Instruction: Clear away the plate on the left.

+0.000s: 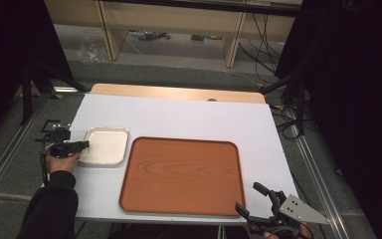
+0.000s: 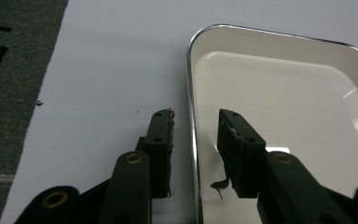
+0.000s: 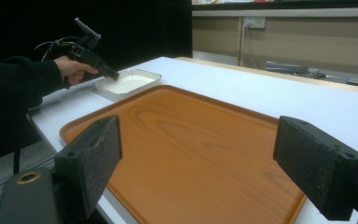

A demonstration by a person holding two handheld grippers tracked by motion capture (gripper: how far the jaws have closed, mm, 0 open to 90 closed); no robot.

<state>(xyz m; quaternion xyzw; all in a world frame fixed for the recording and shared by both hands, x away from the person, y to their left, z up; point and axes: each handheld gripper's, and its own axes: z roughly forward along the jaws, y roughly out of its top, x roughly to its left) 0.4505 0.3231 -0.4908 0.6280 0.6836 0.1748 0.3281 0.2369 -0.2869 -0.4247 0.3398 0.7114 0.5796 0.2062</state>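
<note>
Straddling the near rim of the white metal tray (image 2: 279, 93), my left gripper (image 2: 196, 126) has its jaws parted narrowly, one jaw outside on the table (image 2: 112, 56) surface and the other inside over the tray's pale floor; neither pad is seen pressing the rim. A small dark shred hangs from the inner pad. In the high view the left gripper (image 1: 82, 145) sits at the tray's (image 1: 104, 146) left edge, held by my left hand (image 1: 59, 162) in a dark sleeve. Just beside the white tray, to its right and slightly nearer me, lies the large wooden tray (image 1: 181, 174), its brown surface bare. My right gripper (image 1: 248, 199) hangs at the table's front right corner, just off the wooden tray's near right corner, jaws spread wide and holding nothing; a grey three-cornered plate tops it. The right gripper view looks along the wooden tray (image 3: 191, 149) between the two wide pads toward the white tray (image 3: 128, 83). Beyond the table: shelving, loose cables on the floor, dark curtains either side.
</note>
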